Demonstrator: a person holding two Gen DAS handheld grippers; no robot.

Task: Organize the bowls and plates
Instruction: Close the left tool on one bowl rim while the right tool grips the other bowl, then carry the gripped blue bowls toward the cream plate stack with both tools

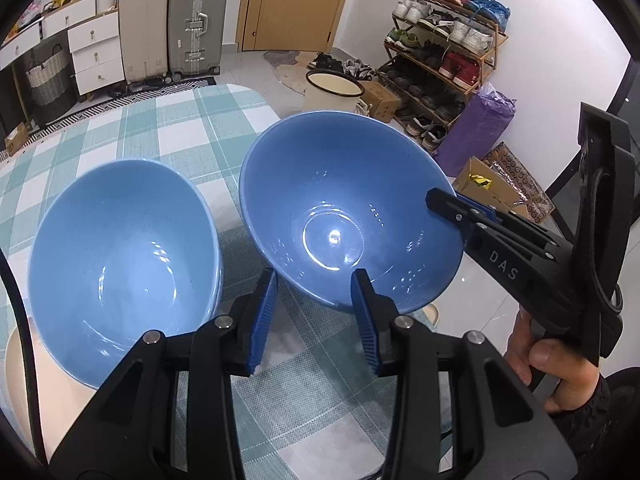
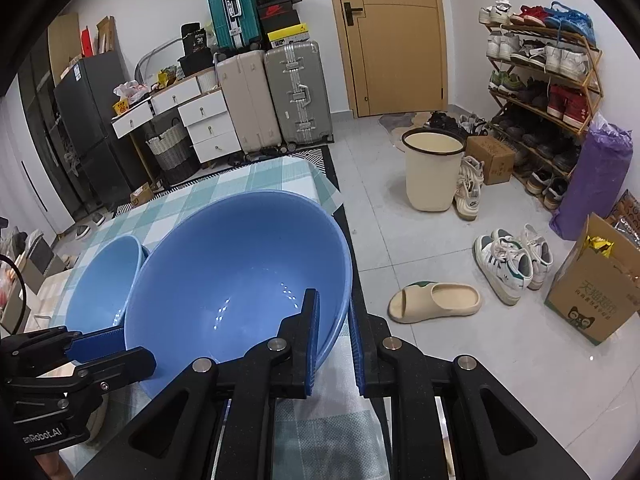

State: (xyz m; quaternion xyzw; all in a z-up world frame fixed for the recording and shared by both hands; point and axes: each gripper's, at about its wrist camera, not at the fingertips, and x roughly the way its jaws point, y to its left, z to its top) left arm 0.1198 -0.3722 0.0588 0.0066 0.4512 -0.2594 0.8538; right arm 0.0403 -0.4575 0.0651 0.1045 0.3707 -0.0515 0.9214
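Two blue bowls are over the checked tablecloth. The lighter bowl rests at the left and shows behind the other. The darker bowl is tilted near the table's right edge. My left gripper straddles its near wall, one pad outside and one inside, pressing on it. My right gripper is shut on the same bowl's right rim, and it also shows from the side. In the right wrist view, my left gripper meets the bowl's left side.
A hand holds the right gripper's handle. The table ends just right of the darker bowl. On the floor beyond stand a cream bucket, white sneakers, a slipper, a cardboard box and a shoe rack. Suitcases line the far wall.
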